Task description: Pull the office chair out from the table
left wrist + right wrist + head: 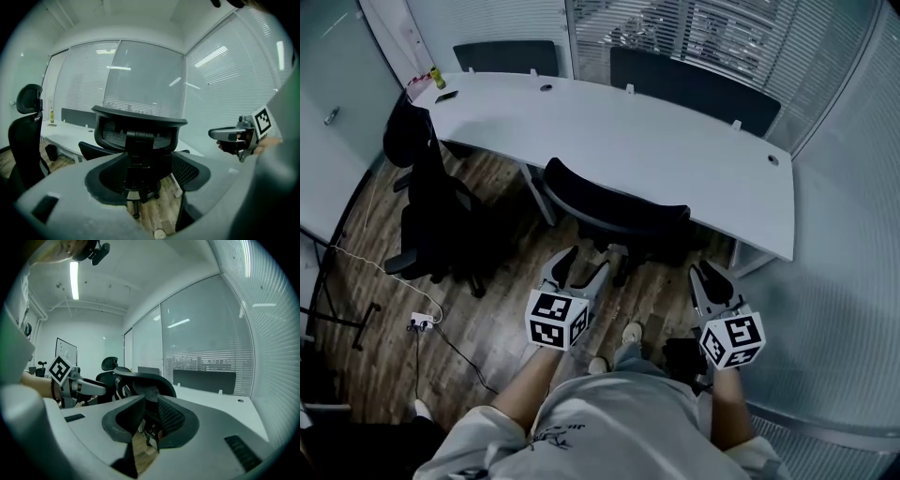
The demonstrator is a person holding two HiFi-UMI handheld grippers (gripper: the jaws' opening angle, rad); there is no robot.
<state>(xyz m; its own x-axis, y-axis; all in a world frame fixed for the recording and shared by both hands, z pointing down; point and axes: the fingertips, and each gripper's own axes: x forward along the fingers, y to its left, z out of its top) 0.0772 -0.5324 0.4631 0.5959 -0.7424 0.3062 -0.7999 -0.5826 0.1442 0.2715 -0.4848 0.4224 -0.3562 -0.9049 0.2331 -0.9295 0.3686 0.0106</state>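
Overhead, the head view shows the chair pushed in at the near edge of a long, curved white worktop, its backrest facing the person. The left gripper and right gripper sit just short of the backrest, one to each side, touching nothing. Only this view takes in the wood floor, a second chair at the worktop's left end, a yellow bottle on the far left corner and a power strip with its cable on the floor.

Next, the left gripper view looks level at the chair's mesh back and its spine. The jaws stand wide apart with the chair framed between them but clear of both pads. The right gripper shows at the right, and glass walls with blinds close the room behind.

Last, the right gripper view has its jaws only narrowly apart, gripping nothing, with the backrest's edge beyond them. It alone shows a whiteboard on the far wall and a ceiling light strip.
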